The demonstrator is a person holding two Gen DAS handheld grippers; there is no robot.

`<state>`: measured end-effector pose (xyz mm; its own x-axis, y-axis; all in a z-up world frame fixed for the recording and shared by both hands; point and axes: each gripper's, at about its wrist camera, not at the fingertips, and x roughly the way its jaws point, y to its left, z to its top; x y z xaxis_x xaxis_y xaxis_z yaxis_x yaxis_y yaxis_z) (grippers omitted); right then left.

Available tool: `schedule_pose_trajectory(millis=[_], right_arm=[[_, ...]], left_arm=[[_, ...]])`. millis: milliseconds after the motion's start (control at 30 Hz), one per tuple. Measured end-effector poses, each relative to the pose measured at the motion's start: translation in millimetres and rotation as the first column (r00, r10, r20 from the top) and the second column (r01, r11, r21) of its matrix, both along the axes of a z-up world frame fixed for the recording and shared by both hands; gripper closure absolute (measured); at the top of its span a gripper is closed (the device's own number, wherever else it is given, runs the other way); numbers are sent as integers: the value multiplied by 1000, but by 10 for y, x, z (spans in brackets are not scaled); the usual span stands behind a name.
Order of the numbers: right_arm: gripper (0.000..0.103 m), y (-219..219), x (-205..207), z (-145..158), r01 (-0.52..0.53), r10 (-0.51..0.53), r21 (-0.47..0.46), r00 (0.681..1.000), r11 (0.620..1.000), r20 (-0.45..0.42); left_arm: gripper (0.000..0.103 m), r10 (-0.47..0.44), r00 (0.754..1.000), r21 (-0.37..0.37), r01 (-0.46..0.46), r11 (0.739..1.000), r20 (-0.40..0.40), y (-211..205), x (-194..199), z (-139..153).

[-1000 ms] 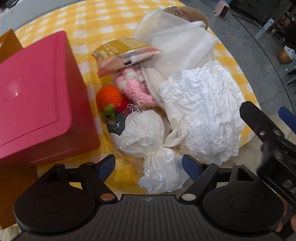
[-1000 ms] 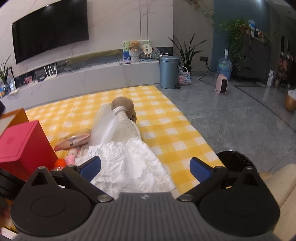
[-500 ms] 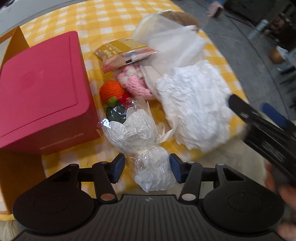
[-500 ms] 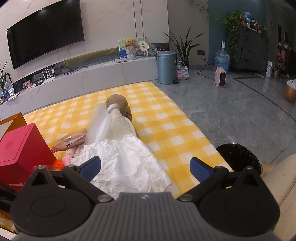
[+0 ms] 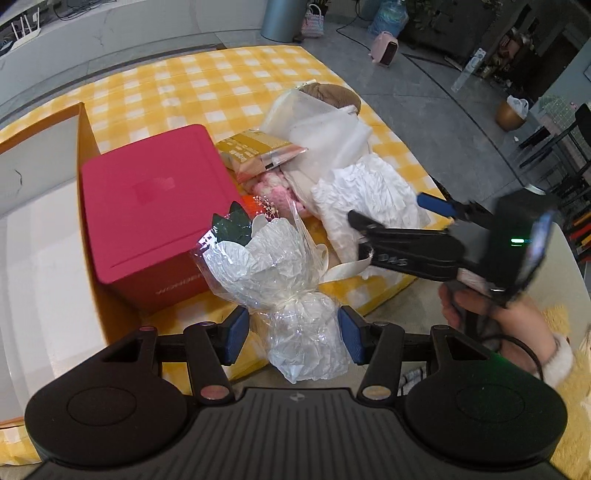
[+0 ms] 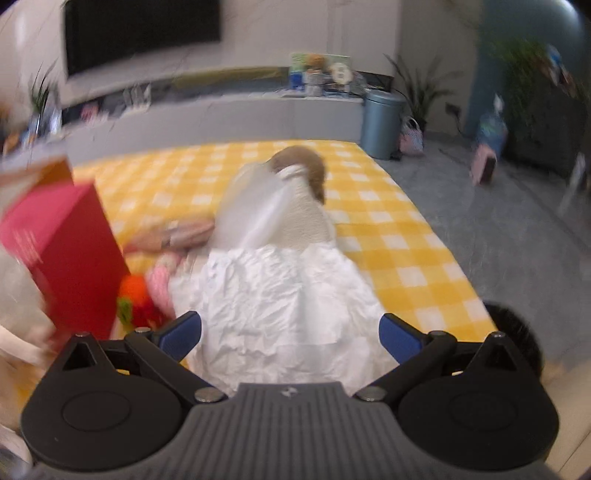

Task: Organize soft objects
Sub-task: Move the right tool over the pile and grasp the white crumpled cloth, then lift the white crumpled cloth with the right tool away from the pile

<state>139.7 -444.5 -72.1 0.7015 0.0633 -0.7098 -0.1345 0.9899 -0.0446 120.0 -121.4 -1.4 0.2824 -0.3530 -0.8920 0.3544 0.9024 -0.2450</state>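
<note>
Gripped wrapped bouquet at its cellophane base in left gripper, raised above checked cloth beside red box. Held right gripper wide, empty, over crumpled white paper. Next, likely: transfer to orange tray, with gentle release.

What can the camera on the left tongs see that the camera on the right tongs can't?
Only the left view shows the wrapped bouquet clamped in the left tongs, plus the person's hand carrying the right tongs. Only the right view shows the dark TV on the wall and the right tongs open above the crumpled white paper. Both show that paper, the red box and the yellow checked cloth.
</note>
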Motion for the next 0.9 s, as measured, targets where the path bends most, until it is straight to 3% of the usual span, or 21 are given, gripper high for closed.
schedule_pose_trajectory(millis=[67,133,233,267,367,433,533,600,733,900], right_arm=[[6,104,32,-91,-37,34,-88,998,995,-44],[32,130,43,-138,-56,48,-101,996,993,-72],[63,35,-9,-81,-52,52,5,996,999,-73],[80,9,-35,-50,-49,50,19,997,999,-66],[87,-104,-128,79,-25,28,83,999,996,-35],[88,-261,-220,215,-14,14,223,1000,975,-2],[88,-553,-381,421,-28,-20,468,995,883,99],[88,-683,-464,520,-51,-46,551,986,833,162],[88,-778,-519,600,-91,-68,621,971,779,228],[88,-681,-459,573,-115,-13,615,980,780,200]], left_arm=[[42,-9,1000,-1,9,1000,1,28,-42,4],[42,-12,1000,-4,12,1000,6,54,-72,0],[42,-10,1000,5,10,1000,10,92,-95,-11],[42,-16,1000,12,16,1000,12,99,-104,-10],[42,-16,1000,21,15,1000,26,155,-142,11],[42,-6,999,10,5,1000,34,211,-157,39],[42,7,999,-26,-6,1000,48,313,-185,91],[42,13,998,-43,-10,999,56,359,-192,110],[42,36,997,-61,-32,998,64,416,-195,123],[42,46,996,-76,-40,996,80,441,-207,178]])
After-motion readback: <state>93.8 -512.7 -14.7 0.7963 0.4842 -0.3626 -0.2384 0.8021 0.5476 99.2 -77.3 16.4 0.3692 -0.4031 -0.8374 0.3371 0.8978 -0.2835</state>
